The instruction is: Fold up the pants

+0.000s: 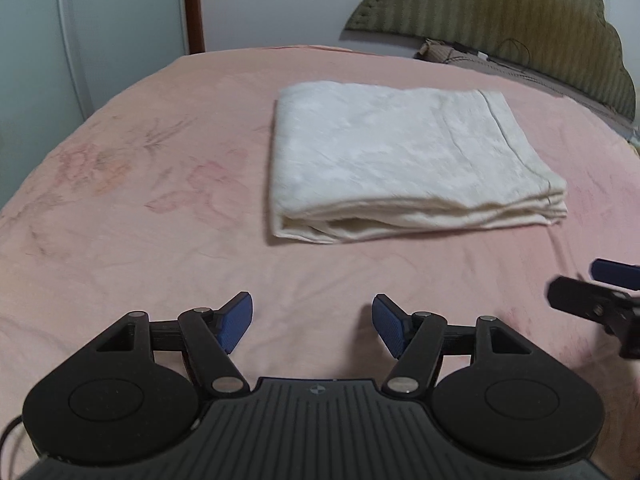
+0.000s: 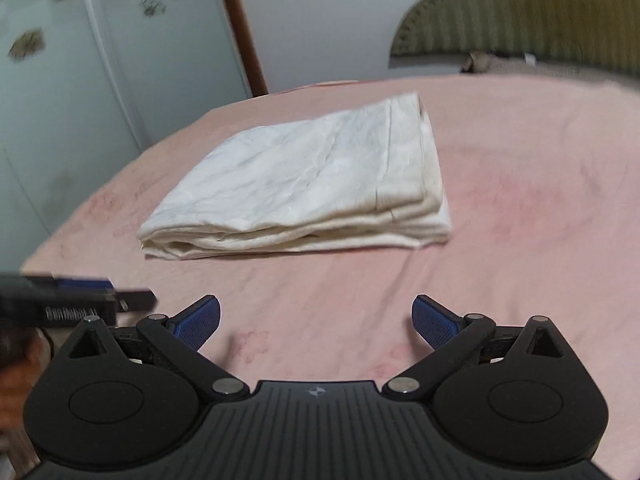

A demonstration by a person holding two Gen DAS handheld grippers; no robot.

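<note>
A: White pants [image 1: 384, 156] lie folded in a layered rectangle on the pink bed [image 1: 140, 220], stacked edges facing the cameras.

B: And the tongs?

A: Both pairs are empty. The left tongs [image 1: 312, 326] hover partly open above bare sheet, short of the bundle; the right tongs [image 2: 316, 322] stand spread wide, nothing between the pads.

B: Anything left to do?

A: The fold looks finished. If tidying, press the loose right-hand layers flat and square them gently without dragging the stack.
</note>
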